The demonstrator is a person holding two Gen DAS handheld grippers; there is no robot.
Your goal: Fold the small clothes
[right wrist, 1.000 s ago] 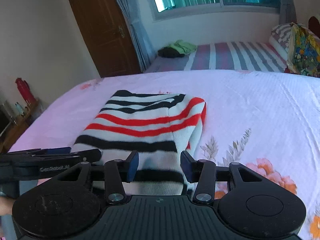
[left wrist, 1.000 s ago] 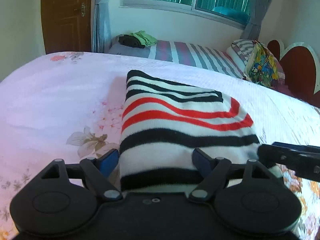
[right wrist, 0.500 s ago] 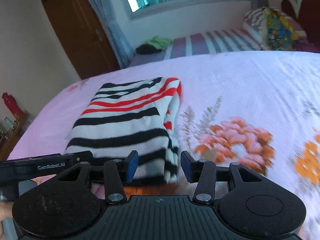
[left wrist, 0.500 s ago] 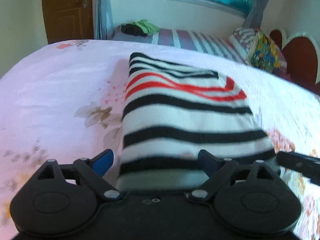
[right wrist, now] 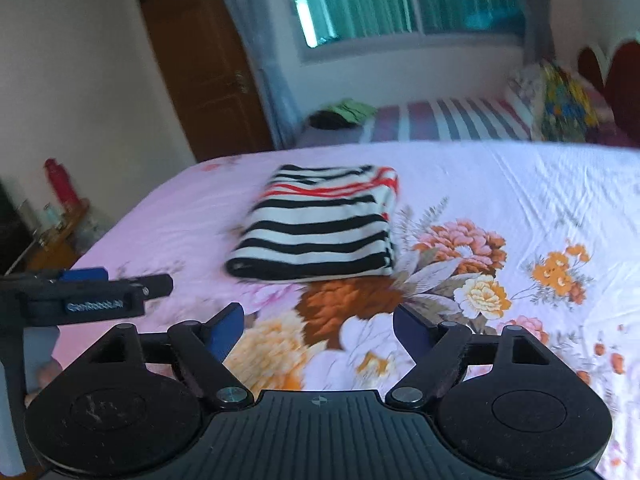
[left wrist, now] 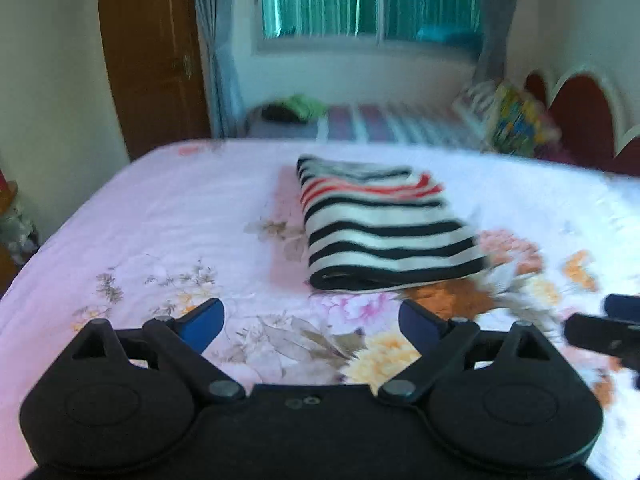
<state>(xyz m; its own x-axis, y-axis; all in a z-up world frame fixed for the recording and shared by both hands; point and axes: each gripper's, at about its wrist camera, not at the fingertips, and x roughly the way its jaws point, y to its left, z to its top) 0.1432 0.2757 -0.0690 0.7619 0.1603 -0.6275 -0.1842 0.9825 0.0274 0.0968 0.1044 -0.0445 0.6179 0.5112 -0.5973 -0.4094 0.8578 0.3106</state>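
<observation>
A folded striped garment [left wrist: 380,224], white with black and red stripes, lies flat on the pink floral bedsheet [left wrist: 168,216]. It also shows in the right wrist view [right wrist: 320,228]. My left gripper [left wrist: 312,320] is open and empty, held back from the garment's near edge. My right gripper [right wrist: 318,326] is open and empty, also back from the garment. The right gripper's tip shows at the right edge of the left wrist view [left wrist: 608,330]. The left gripper shows at the left of the right wrist view [right wrist: 92,294].
A second bed with a striped sheet [right wrist: 448,124] and dark and green clothes [right wrist: 344,114] stands behind. A colourful pillow [right wrist: 564,104] is at the right. A brown door [left wrist: 152,60] and a window [left wrist: 368,0] are at the back. A side table with a red bottle [right wrist: 60,184] is left.
Both grippers have let go of the garment's near edge and pulled back and up. The right gripper's jaws have opened wider. The garment now lies flat and folded, farther away in both views.
</observation>
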